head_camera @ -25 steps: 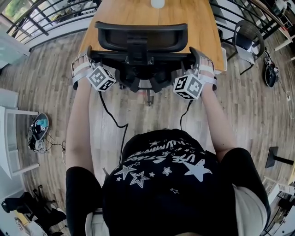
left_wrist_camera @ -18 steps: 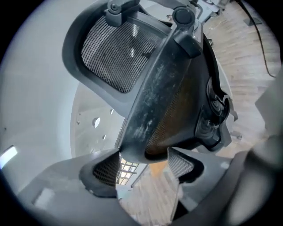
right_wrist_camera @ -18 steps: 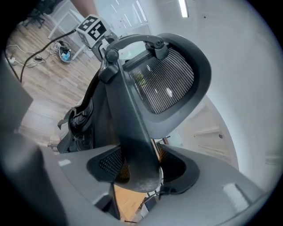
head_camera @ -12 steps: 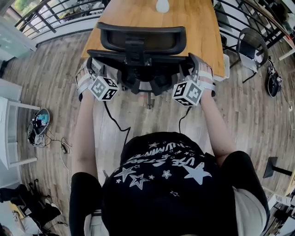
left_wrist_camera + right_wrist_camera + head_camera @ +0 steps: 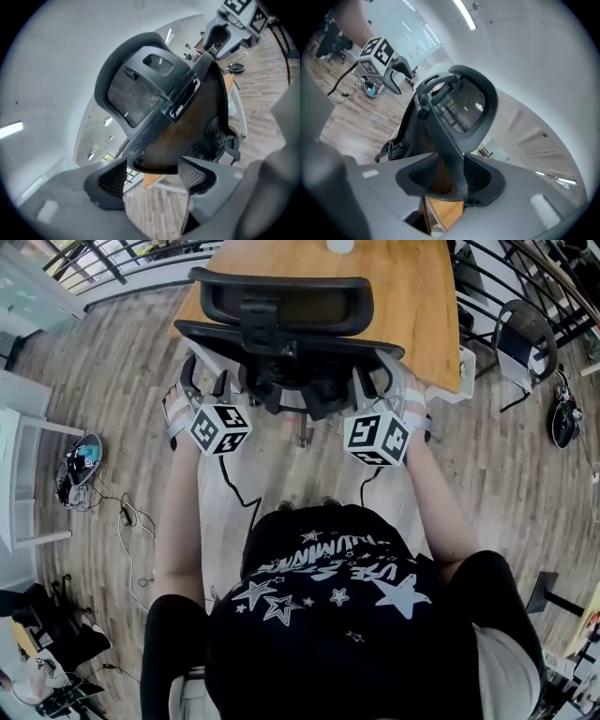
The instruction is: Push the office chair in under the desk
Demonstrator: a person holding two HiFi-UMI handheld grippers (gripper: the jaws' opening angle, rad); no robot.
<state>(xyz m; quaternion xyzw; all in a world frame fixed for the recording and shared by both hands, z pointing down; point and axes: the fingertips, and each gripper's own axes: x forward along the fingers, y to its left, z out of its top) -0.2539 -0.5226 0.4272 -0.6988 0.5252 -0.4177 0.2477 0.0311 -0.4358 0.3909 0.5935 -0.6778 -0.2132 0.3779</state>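
The office chair (image 5: 281, 343) stands at the near edge of the wooden table (image 5: 412, 296), its back toward the person. The right gripper (image 5: 450, 178), its jaws just closing, clamps the backrest's rim. The left gripper (image 5: 152, 168) has its jaws apart, with the rim's lower edge at their tips, unpressed.

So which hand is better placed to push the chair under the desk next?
Right. The right gripper has just been closing its jaws with the edge of the chair back between them; the left gripper has its jaws apart, gripping nothing.
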